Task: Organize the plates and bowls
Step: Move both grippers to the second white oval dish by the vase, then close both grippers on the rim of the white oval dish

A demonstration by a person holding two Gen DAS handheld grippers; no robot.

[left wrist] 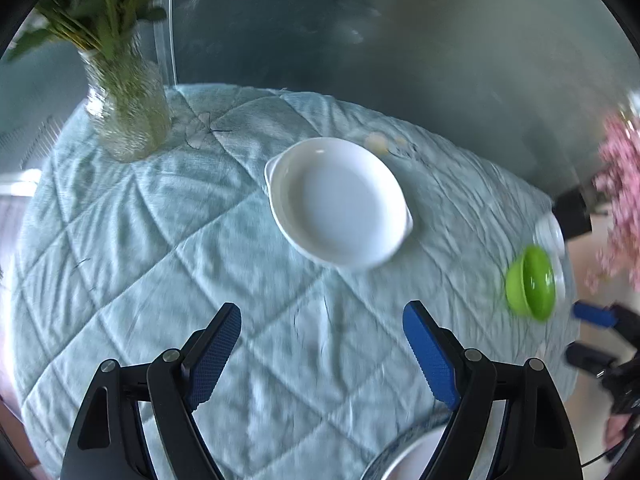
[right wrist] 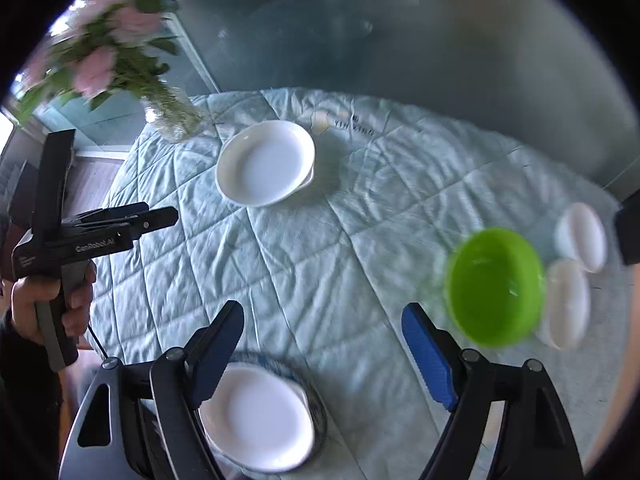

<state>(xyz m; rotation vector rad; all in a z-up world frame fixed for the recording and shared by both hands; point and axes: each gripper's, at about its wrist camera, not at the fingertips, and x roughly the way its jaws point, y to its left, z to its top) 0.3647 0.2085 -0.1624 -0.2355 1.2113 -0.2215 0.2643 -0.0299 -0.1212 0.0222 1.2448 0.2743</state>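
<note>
Your biggest hazard is the soft, wrinkled quilted cloth [right wrist: 304, 264] under everything: a jaw tip dragged low could snag a fold and tug the white plate [left wrist: 338, 200] at mid-table, the near plate stacked on a patterned one [right wrist: 256, 416], or the green bowl [right wrist: 495, 285] that sits beside two small white bowls [right wrist: 581, 237] close to the table edge, and that bowl could tip off. Your left gripper [left wrist: 322, 354] hovers spread and empty short of the white plate, while your right gripper [right wrist: 323, 354], also spread and empty, hangs above the near plate with the green bowl just off its right finger.
</note>
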